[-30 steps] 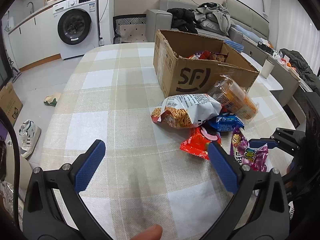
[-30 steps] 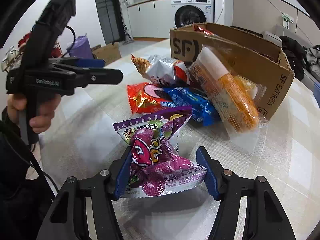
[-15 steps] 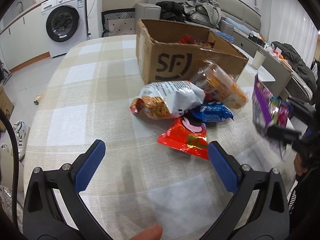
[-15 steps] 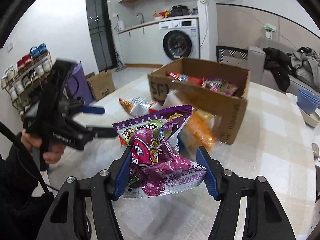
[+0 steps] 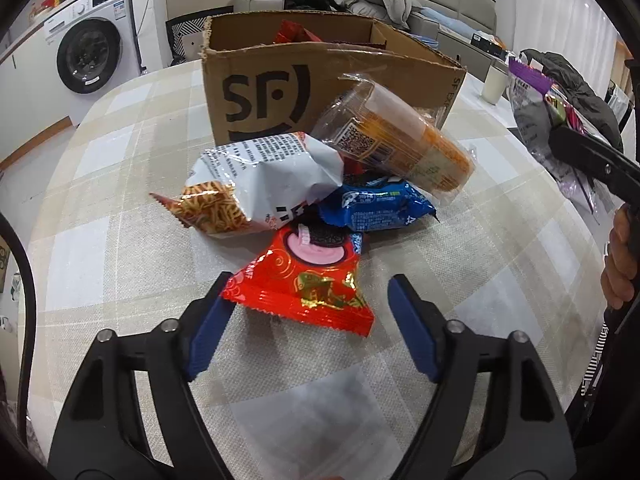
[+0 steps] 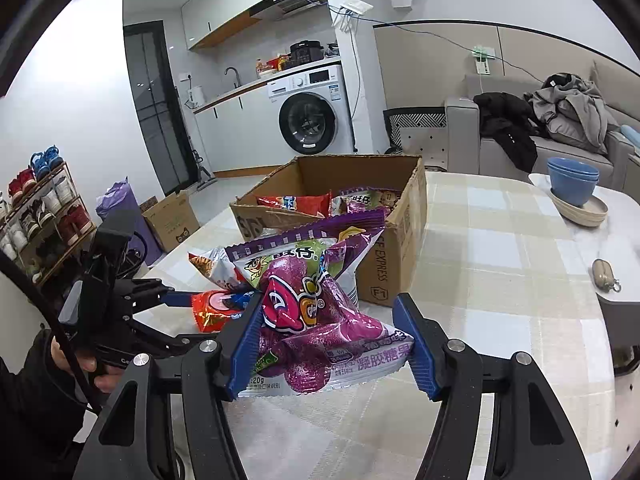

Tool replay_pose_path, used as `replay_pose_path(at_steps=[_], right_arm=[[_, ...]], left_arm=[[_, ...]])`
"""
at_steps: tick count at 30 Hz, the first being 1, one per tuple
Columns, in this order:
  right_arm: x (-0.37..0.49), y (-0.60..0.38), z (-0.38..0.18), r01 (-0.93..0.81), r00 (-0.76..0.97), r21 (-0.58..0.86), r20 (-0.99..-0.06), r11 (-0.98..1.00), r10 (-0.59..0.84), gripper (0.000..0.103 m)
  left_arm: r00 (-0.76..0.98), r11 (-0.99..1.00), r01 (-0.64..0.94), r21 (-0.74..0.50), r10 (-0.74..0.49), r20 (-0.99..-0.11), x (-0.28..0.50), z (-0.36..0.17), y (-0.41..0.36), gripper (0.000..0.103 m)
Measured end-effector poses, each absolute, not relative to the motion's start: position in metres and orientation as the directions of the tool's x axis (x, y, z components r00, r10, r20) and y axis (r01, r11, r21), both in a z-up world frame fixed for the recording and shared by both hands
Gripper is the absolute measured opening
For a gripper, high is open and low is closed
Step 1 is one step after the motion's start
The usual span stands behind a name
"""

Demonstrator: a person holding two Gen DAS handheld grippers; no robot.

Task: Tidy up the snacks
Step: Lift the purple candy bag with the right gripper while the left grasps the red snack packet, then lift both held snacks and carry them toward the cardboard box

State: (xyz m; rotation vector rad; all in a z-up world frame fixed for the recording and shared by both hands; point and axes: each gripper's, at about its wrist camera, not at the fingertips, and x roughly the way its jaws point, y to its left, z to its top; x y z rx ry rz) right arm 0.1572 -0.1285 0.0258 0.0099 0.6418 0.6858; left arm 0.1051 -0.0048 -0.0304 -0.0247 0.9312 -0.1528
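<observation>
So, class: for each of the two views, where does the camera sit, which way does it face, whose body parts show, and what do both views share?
Left wrist: on the left gripper, low over the table, facing the red packet and cardboard box; the right hand shows at the edge.
Right wrist: on the right gripper, raised, facing the box and washing machine, holding the purple candy bag; the left hand shows.
Shared: box, red packet, purple bag, washing machine.

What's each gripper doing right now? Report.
Left gripper: open, straddling the red snack packet.
Right gripper: shut on the purple candy bag.
</observation>
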Motion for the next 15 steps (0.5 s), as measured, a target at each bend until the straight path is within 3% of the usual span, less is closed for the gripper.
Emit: replay_pose_path(at_steps=[8,15], right_arm=[[0.1549,-0.1330,0.0259,-0.577,0.595,0.212,-0.553,0.789,0.583,0.065],[0.1545,-0.1283,0.0269,-0.580,0.592,0.211,-0.554,0.787,0.585,0.065]], left_arm=[[0.602,0.986,0.122,-0.112,-0.163,-0.782,0.1096,-0.0325,-0.0046,0.037],[0.594,0.985,0.121,-0.126,-0.174,-0.785,0.1109,-0.0325,-0.0053,0.037]])
